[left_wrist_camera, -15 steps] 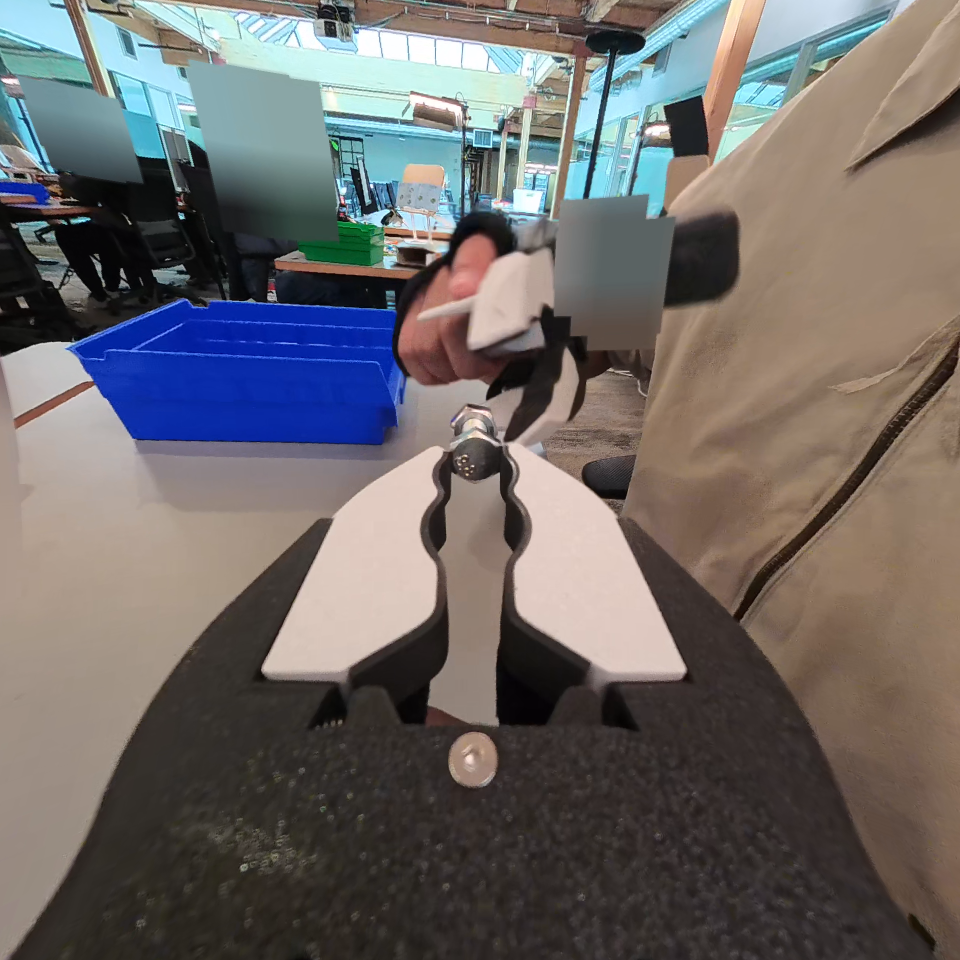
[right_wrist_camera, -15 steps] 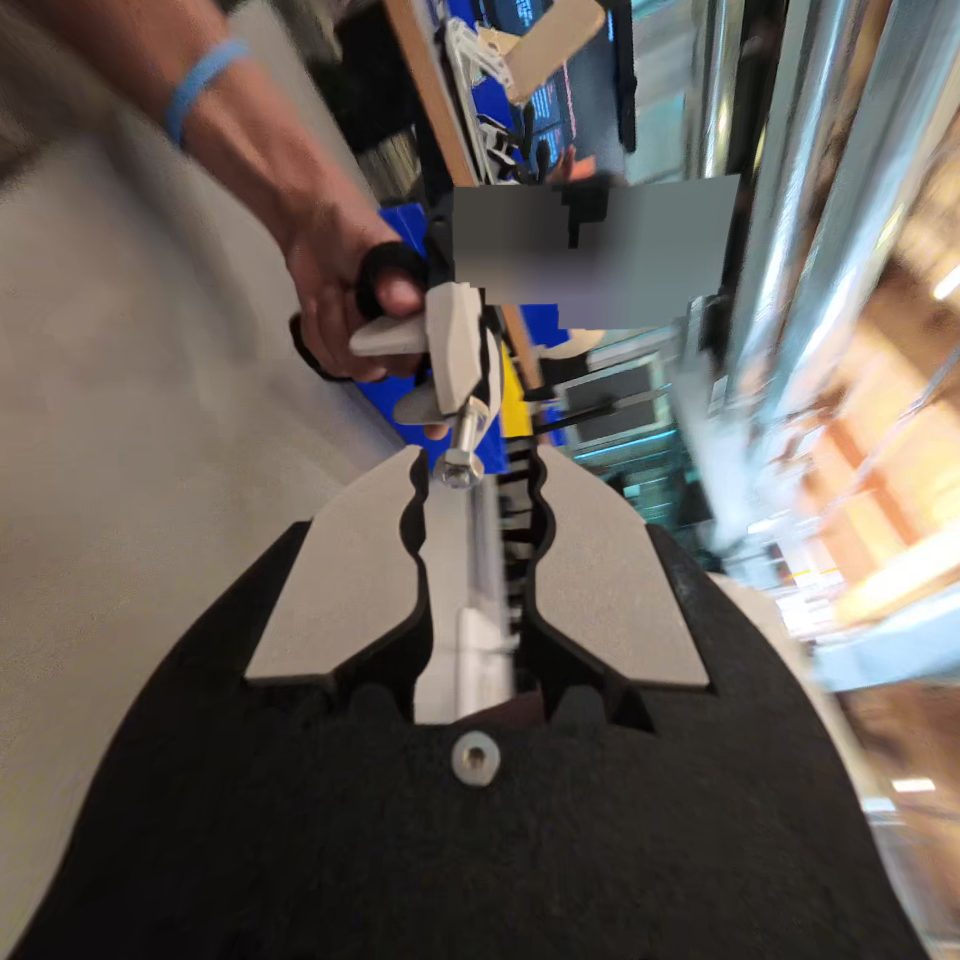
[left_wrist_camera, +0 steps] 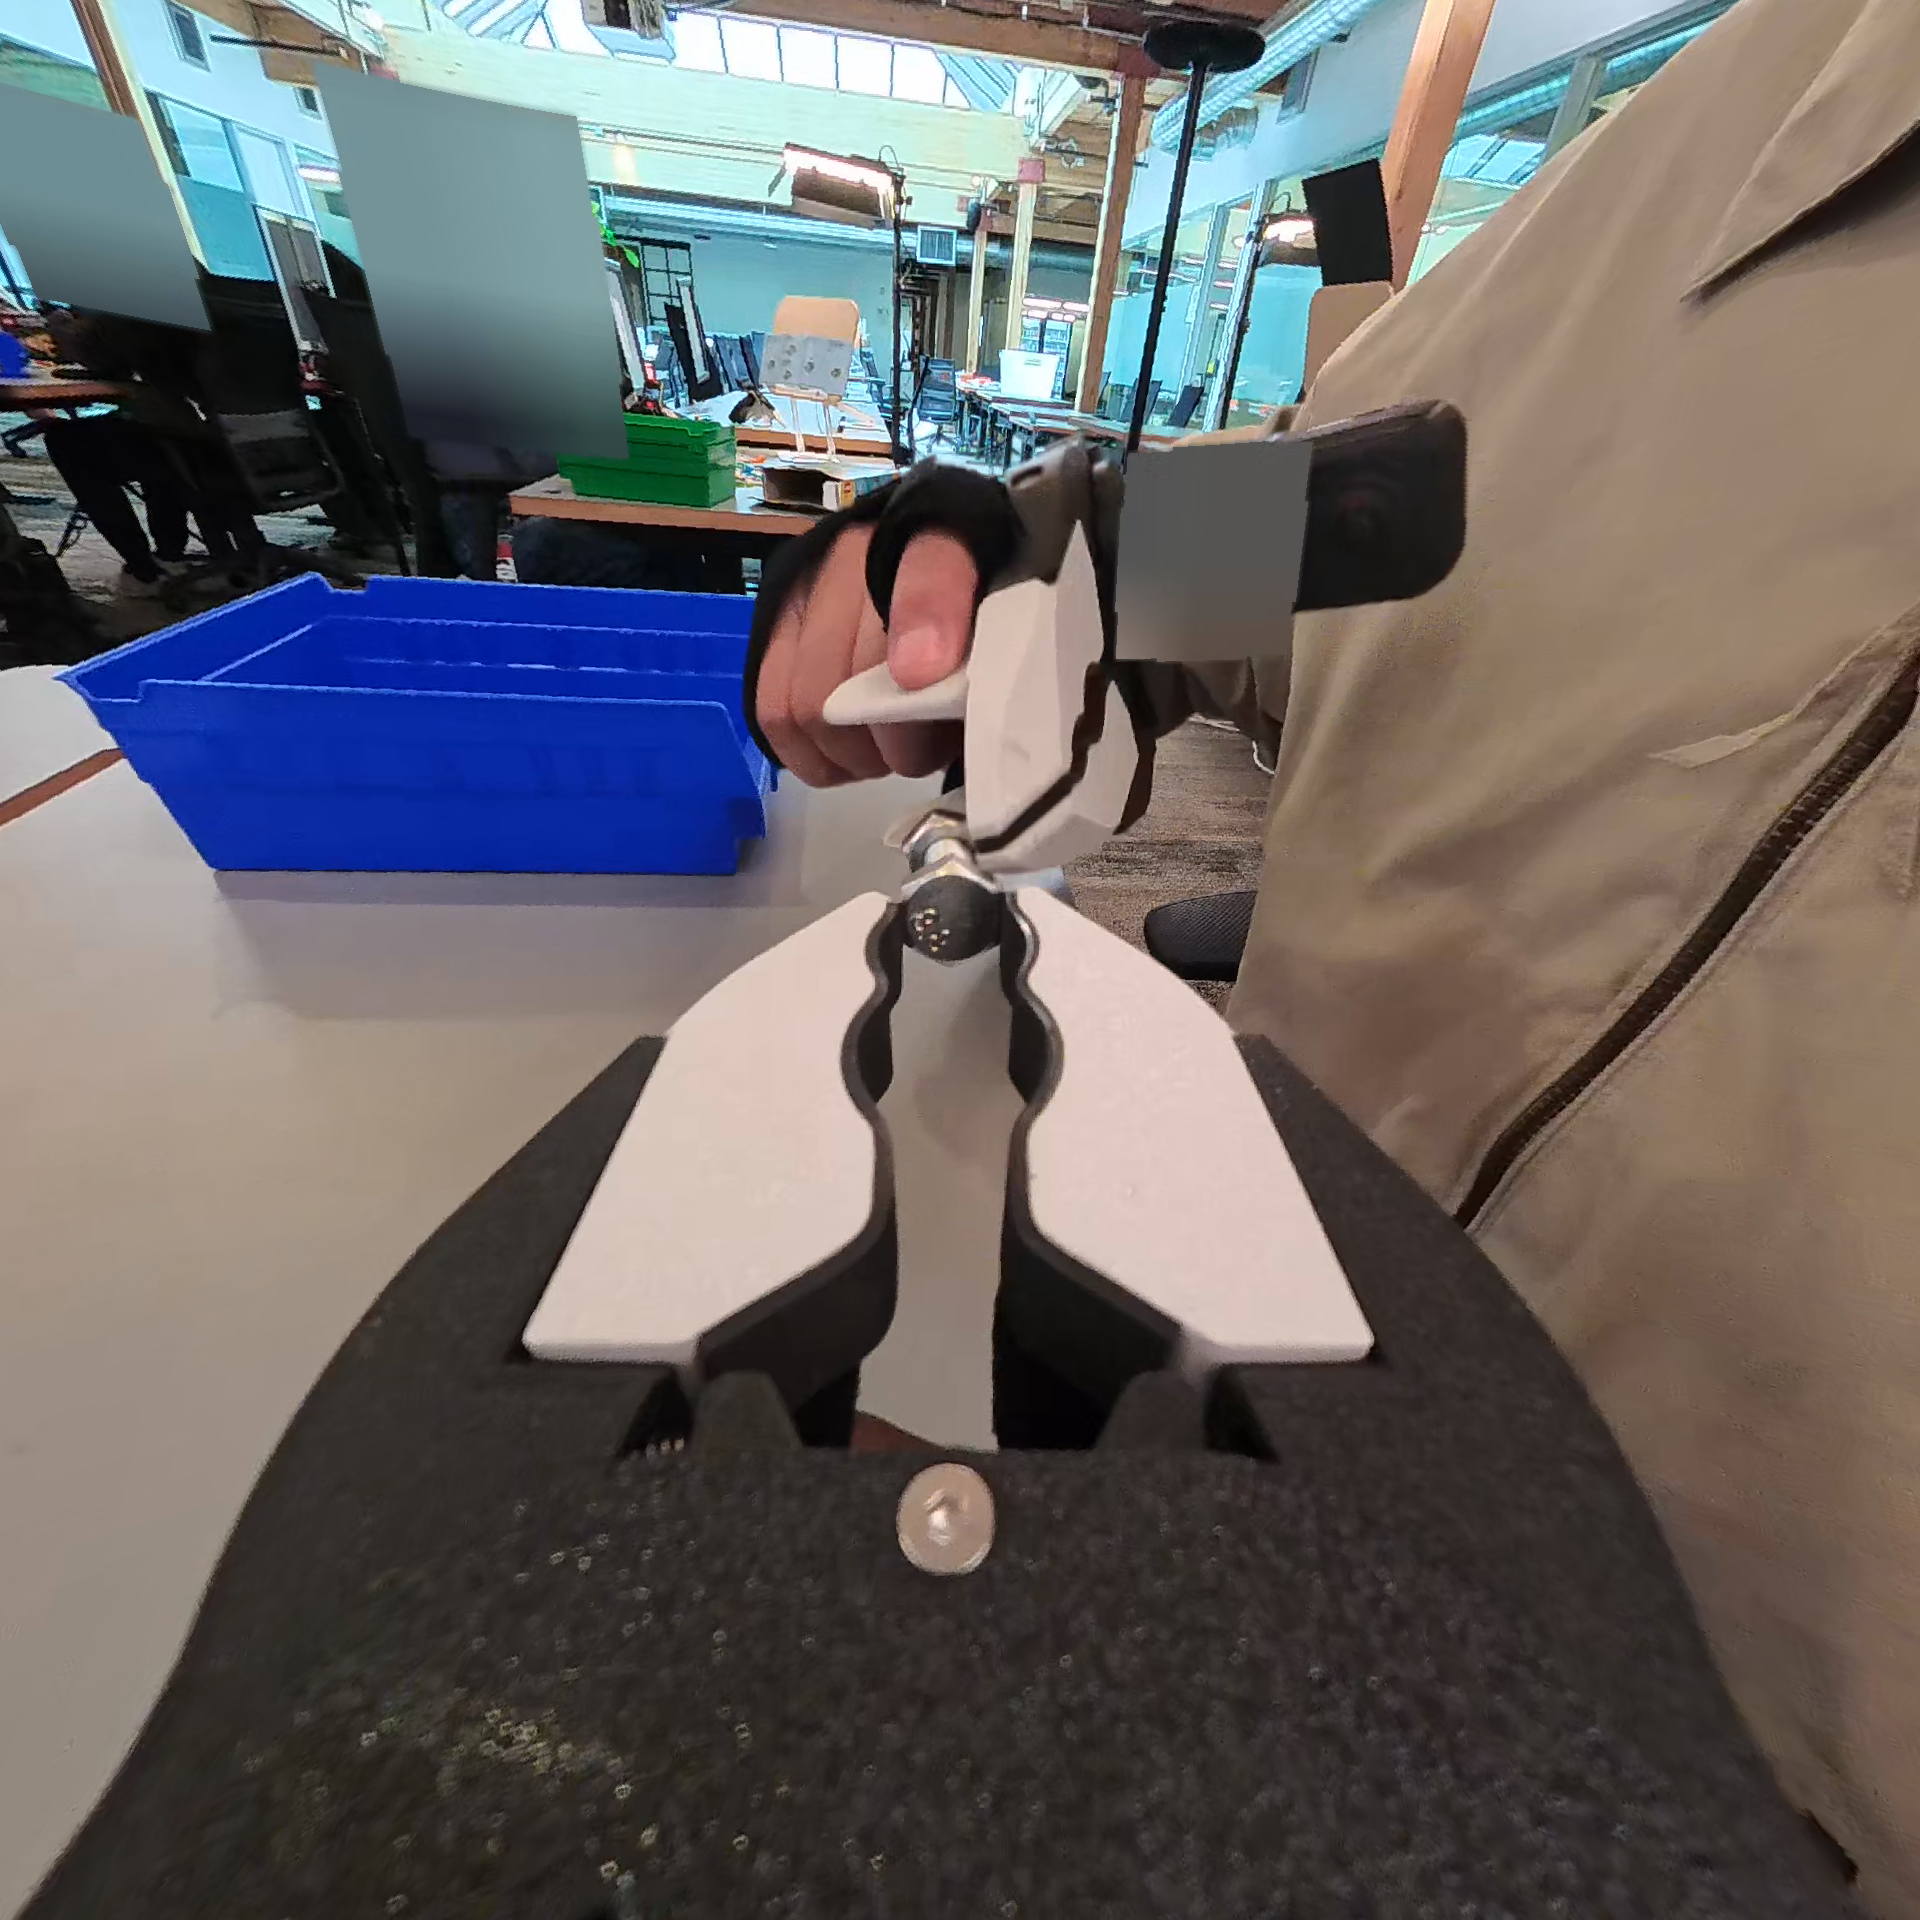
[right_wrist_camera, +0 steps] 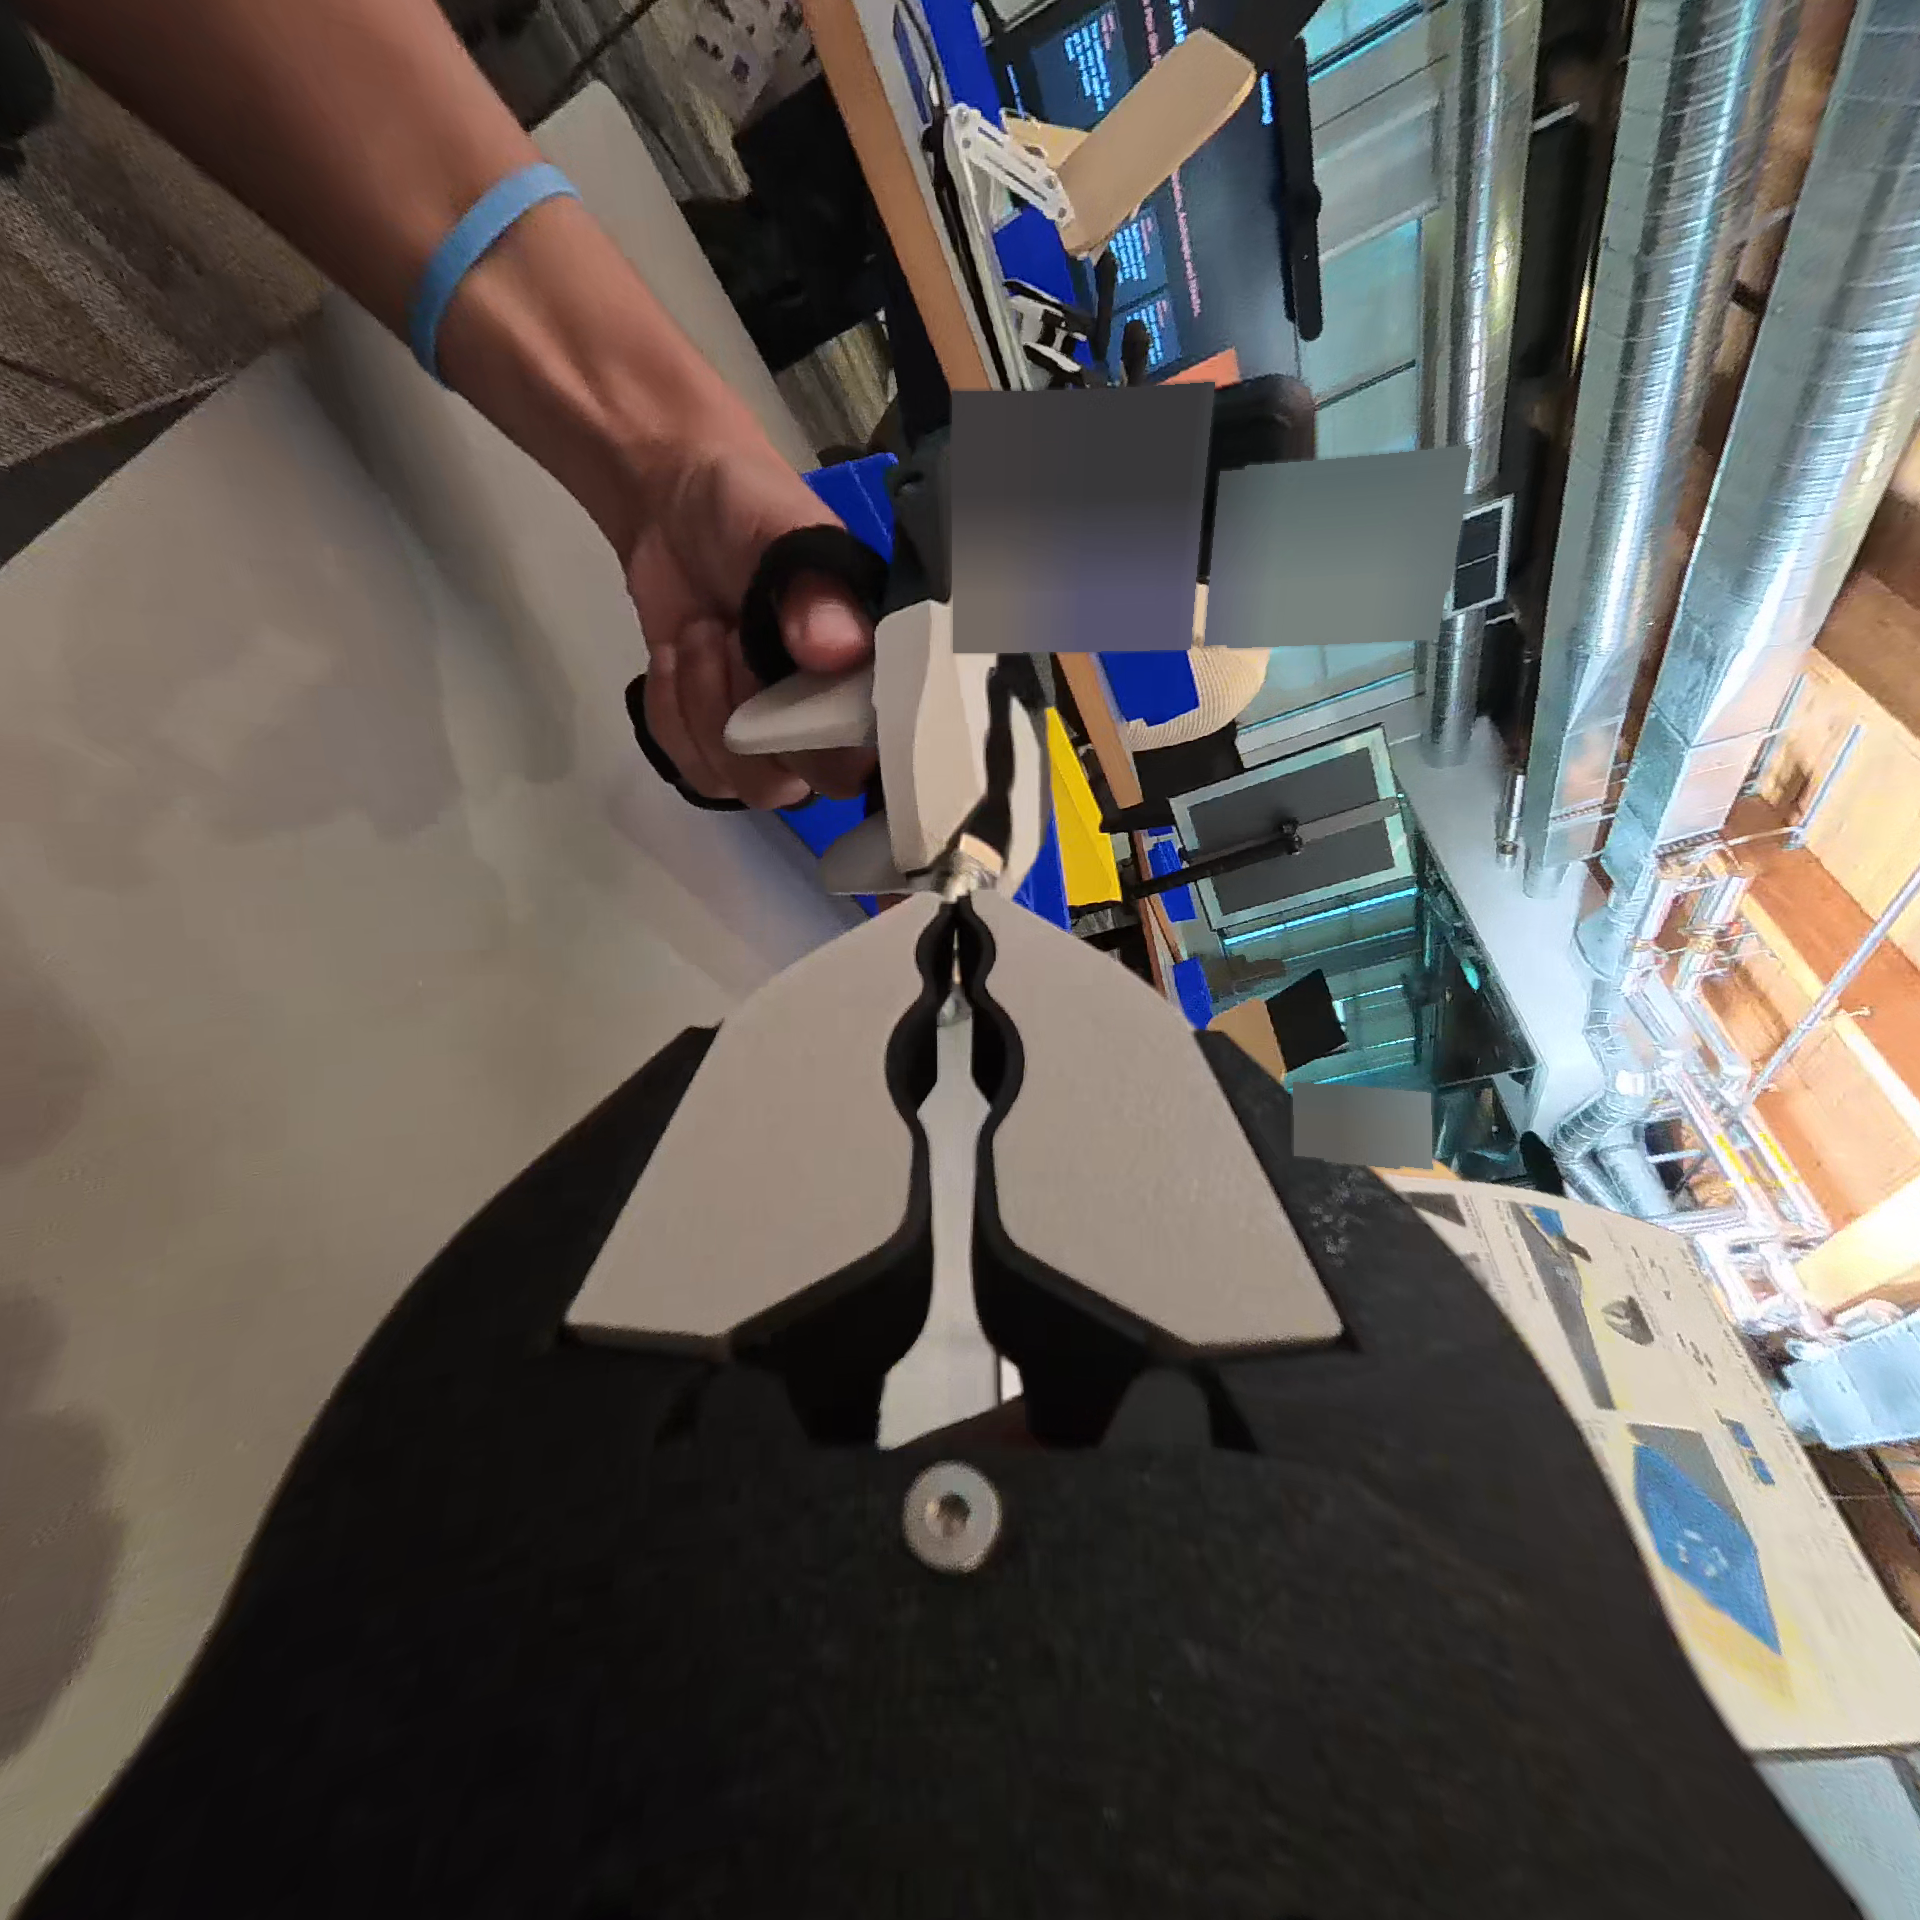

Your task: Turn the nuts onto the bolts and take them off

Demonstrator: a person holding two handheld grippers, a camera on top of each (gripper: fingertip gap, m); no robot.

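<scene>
My left gripper point(left_wrist_camera: 948, 925) clamped the bolt point(left_wrist_camera: 940, 920) head above the counter point(left_wrist_camera: 260, 1091); my right gripper point(right_wrist_camera: 961, 914) pinched its nut point(right_wrist_camera: 968, 871) (fingers nearly together). Twisting off-axis risked cross-threading or dropping it.

shiny metal bolt point(left_wrist_camera: 940, 914), glossy plastic bin point(left_wrist_camera: 436, 748)

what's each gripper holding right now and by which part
Left gripper pinches the bolt by its head. Right gripper is shut on the nut at the bolt's other end.
</scene>
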